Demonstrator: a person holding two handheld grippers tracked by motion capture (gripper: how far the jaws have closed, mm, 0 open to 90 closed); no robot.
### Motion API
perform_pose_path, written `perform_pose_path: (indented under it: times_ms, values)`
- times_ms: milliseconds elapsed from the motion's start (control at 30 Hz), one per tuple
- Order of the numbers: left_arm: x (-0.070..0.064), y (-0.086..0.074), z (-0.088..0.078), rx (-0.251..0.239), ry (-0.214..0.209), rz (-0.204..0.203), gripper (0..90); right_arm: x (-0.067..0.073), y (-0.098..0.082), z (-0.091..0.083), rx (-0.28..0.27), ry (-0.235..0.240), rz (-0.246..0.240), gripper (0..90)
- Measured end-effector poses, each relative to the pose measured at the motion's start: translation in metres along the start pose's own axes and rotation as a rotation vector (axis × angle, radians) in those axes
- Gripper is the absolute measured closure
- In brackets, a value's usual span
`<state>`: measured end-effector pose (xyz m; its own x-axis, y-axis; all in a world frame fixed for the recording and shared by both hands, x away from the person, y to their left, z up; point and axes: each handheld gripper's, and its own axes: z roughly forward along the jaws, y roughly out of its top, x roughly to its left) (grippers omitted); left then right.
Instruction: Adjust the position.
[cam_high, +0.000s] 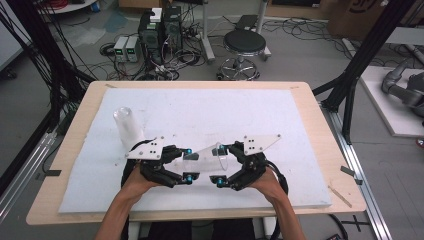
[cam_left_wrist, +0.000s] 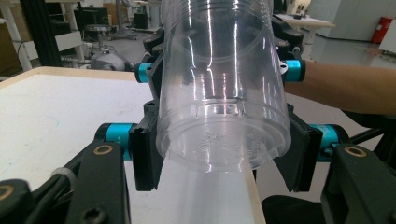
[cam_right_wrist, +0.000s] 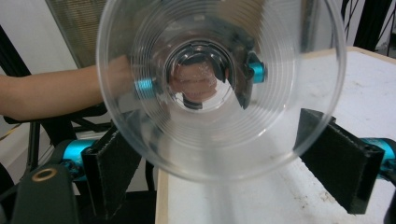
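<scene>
Two grippers hold one clear cup (cam_high: 210, 156) near the table's front edge.

From above, the cup lies sideways between the left gripper (cam_high: 186, 165) and right gripper (cam_high: 223, 165), with open mat behind. The left gripper view shows its pads (cam_left_wrist: 142, 156) pinching the cup's bottom. In the right gripper view, its pads (cam_right_wrist: 112, 170) seem to squeeze the rim.

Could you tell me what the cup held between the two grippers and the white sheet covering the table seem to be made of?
The cup looks like thin clear plastic with a glossy finish: the jaws behind it show through, and bright streaks and moulded rings run along its wall. The white sheet looks like matte foam or felt padding, dull, slightly scuffed and speckled; which of these is unclear. It lies on a pale wooden table.
</scene>
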<state>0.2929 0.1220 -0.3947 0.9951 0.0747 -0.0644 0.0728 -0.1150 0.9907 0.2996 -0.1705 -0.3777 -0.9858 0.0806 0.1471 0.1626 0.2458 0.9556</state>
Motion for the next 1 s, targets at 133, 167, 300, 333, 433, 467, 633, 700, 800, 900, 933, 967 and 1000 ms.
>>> perform_pose_path:
  times_ms: [133, 167, 300, 333, 433, 467, 633, 700, 800, 900, 933, 967, 1000]
  values:
    - [-0.0006, -0.0004, 0.0018, 0.001, -0.008, 0.003, 41.7, 0.0001, 0.0008, 0.0015, -0.011, 0.008, 0.001, 14.9]
    - [-0.0006, -0.0005, 0.0019, 0.003, -0.008, 0.006, 41.7, -0.0001, 0.0011, 0.0018, -0.015, 0.008, -0.002, 14.9]
    - [-0.001, -0.0015, 0.0034, 0.002, -0.014, 0.004, 41.7, 0.0003, 0.002, 0.002, -0.031, 0.018, -0.004, 15.4]
    - [-0.0012, -0.0019, 0.004, 0.004, -0.015, 0.004, 41.7, 0.0006, 0.0024, 0.0019, -0.034, 0.021, -0.002, 15.4]
    - [-0.0016, -0.0026, 0.0065, 0.014, -0.024, 0.009, 41.7, 0.0012, 0.0037, 0.0022, -0.046, 0.025, -0.004, 15.9]
    - [-0.0018, -0.0027, 0.007, 0.015, -0.027, 0.007, 41.7, 0.0012, 0.0037, 0.0022, -0.046, 0.025, -0.004, 15.9]
    - [-0.0016, -0.0029, 0.0081, 0.022, -0.029, 0.009, 41.7, 0.0018, 0.0041, 0.0008, -0.059, 0.04, -0.009, 21.9]
    - [-0.0016, -0.0031, 0.0079, 0.026, -0.028, 0.007, 41.7, 0.0019, 0.0043, -0.0001, -0.07, 0.047, -0.013, 24.9]
    - [-0.0017, -0.0031, 0.0078, 0.025, -0.03, 0.008, 41.7, 0.0022, 0.0045, -0.0005, -0.076, 0.048, -0.024, 26.8]
    - [-0.0016, -0.0033, 0.008, 0.026, -0.031, 0.005, 41.7, 0.0021, 0.0044, -0.0005, -0.076, 0.049, -0.025, 27.7]
    - [-0.0016, -0.0033, 0.0081, 0.025, -0.03, 0.004, 41.7, 0.0023, 0.0042, -0.0007, -0.075, 0.049, -0.022, 27.9]
    - [-0.0015, -0.0033, 0.0082, 0.025, -0.029, 0.003, 41.5, 0.0024, 0.0041, -0.0008, -0.075, 0.049, -0.019, 28.0]
    - [-0.0017, -0.0034, 0.0084, 0.025, -0.027, 0.0, 41.2, 0.0023, 0.0041, -0.0009, -0.075, 0.05, -0.018, 28.1]
